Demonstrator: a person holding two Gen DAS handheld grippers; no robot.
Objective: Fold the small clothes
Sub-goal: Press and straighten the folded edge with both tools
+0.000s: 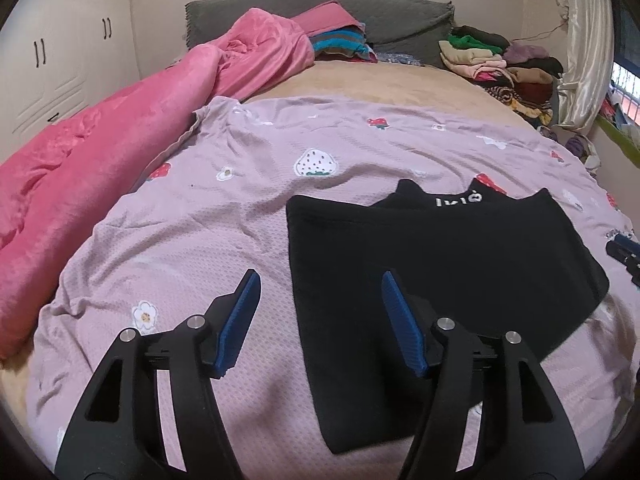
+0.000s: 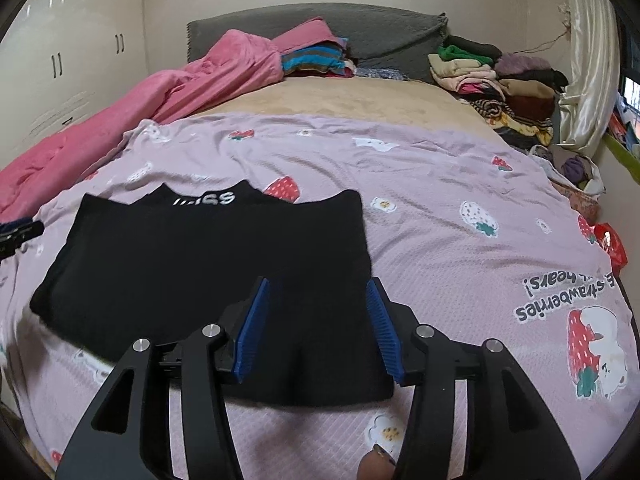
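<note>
A black garment [image 1: 440,264] with white lettering at its collar lies folded flat on the lilac strawberry-print sheet [image 1: 200,220]. My left gripper [image 1: 320,276] hovers open over the garment's left edge; its blue pads [image 1: 240,320] hold nothing. In the right wrist view the same black garment [image 2: 200,264] lies left of centre. My right gripper [image 2: 318,282] stands open above its near right part, with nothing between the blue pads [image 2: 382,328]. Each gripper shows at the other view's edge: the right gripper [image 1: 624,252] and the left gripper [image 2: 20,234].
A pink blanket [image 1: 100,168] is bunched along the bed's left side. A grey headboard cushion [image 1: 320,12] and piles of folded clothes [image 1: 500,64] sit at the far end. White wardrobe doors [image 1: 52,60] stand left, a curtain [image 2: 584,60] right, a red bag [image 2: 610,240] at the sheet's right edge.
</note>
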